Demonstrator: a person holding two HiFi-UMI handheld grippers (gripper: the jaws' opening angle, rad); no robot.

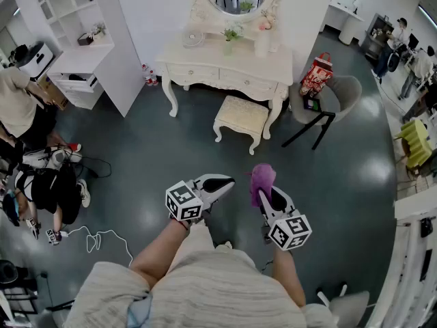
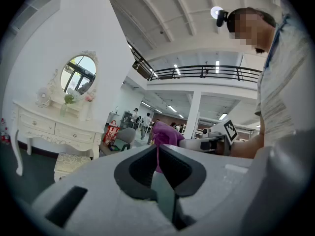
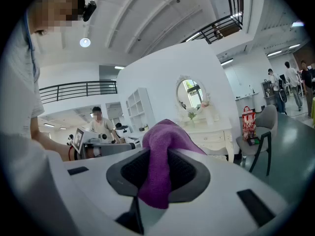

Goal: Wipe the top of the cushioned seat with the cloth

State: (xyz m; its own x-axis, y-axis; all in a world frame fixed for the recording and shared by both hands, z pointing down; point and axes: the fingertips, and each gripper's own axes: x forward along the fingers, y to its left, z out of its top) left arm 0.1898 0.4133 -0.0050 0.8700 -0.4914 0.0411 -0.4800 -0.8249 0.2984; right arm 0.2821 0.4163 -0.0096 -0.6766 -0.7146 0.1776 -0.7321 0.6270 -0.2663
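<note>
A purple cloth [image 1: 261, 180] is bunched up in my right gripper [image 1: 269, 198], whose jaws are shut on it; in the right gripper view the cloth [image 3: 160, 159] hangs over both pads. My left gripper [image 1: 220, 185] is shut with nothing in it, held beside the right one above the dark floor. From the left gripper view the cloth [image 2: 166, 134] shows just past the closed jaws. The cushioned seat [image 1: 241, 117], a cream stool with carved legs, stands in front of the white dressing table [image 1: 229, 67], well beyond both grippers.
A grey chair [image 1: 326, 106] with a red bag [image 1: 316, 75] stands right of the dressing table. White shelving [image 1: 82, 39] is at the far left. A person [image 1: 41, 183] crouches at the left with cables [image 1: 95, 238] on the floor. My own legs fill the bottom of the head view.
</note>
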